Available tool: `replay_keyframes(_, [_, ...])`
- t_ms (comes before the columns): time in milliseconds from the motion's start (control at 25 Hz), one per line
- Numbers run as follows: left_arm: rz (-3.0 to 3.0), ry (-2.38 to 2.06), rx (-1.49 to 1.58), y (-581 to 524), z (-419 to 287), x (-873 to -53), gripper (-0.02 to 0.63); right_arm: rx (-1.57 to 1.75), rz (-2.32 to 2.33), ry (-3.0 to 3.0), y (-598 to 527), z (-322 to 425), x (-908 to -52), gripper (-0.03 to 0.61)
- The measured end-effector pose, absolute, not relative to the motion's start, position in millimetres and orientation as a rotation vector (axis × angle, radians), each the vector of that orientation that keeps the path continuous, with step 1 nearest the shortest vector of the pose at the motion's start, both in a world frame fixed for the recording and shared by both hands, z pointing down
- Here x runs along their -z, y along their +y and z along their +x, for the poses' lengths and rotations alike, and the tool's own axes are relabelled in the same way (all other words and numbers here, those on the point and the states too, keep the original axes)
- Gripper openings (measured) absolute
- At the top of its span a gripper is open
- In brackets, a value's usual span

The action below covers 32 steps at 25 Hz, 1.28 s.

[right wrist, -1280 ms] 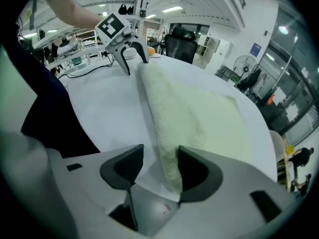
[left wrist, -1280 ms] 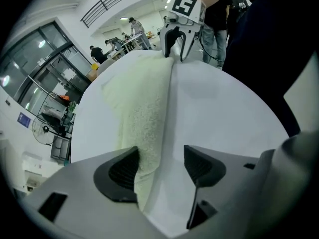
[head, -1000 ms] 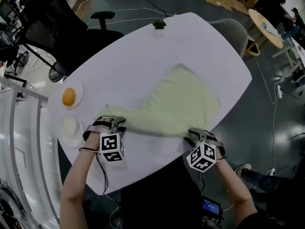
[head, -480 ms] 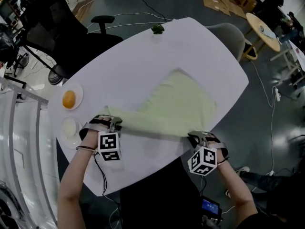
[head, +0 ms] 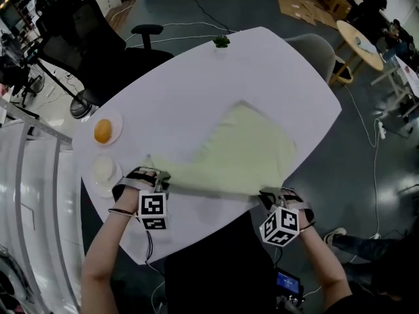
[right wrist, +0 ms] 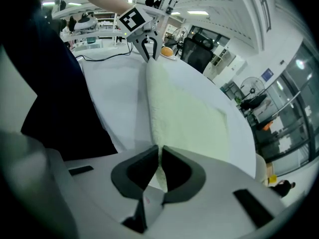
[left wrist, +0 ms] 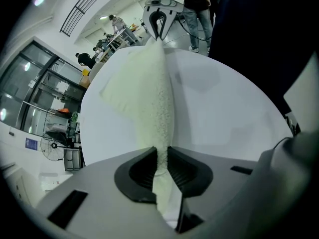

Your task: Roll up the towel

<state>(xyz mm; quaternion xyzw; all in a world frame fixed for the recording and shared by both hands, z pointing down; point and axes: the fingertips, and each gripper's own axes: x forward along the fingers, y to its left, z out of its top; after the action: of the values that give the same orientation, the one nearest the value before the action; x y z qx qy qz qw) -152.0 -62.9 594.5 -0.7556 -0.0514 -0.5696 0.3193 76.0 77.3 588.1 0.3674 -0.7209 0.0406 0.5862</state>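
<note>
Both pairs of jaws have just been closing, and each now pinches a near corner of the pale yellow-green terry towel (head: 245, 146). The towel's near edge has come up off the white oval table (head: 196, 84) since a second ago and now runs as a taut, straight line between my hands.

My left gripper (head: 159, 176) is clamped on the towel's near left corner. The pile is bunched between its black pads, and a flap of cloth hangs through behind them. My right gripper (head: 268, 193) is pressed almost together on the towel's near right corner, with only a thin edge of cloth between its pads.

Beyond the raised edge, the rest of the towel lies flat on the table, its far corner pointing away from me.

To the left of the towel, well apart from it, sits a small white plate with a round orange thing (head: 107, 131). A second small white plate with a pale round thing (head: 103, 170) lies near the towel's left corner. Far beyond the towel's far corner, a small dark green thing (head: 220, 42) rests at the table's rim.
</note>
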Motion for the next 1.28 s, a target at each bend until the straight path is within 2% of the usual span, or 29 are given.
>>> replay_keyframes(360, [-2.018, -0.165, 1.529, -58.7, -157.7, -601.4, 0.072, -0.242, 0.881, -1.728, 88.5, 67.3, -603.5, 0.032])
replay_keyframes(920, [-2.098, -0.063, 1.635, -131.2, -117.3, -581.6, 0.078, -0.391, 0.907, -1.845, 13.1, 110.5, -574.9, 0.045])
replay_keyframes(1280, [-2.11, -0.022, 1.721, -166.2, -98.3, -605.8, 0.081, -0.48, 0.957, -1.817, -32.6, 138.2, -600.4, 0.087])
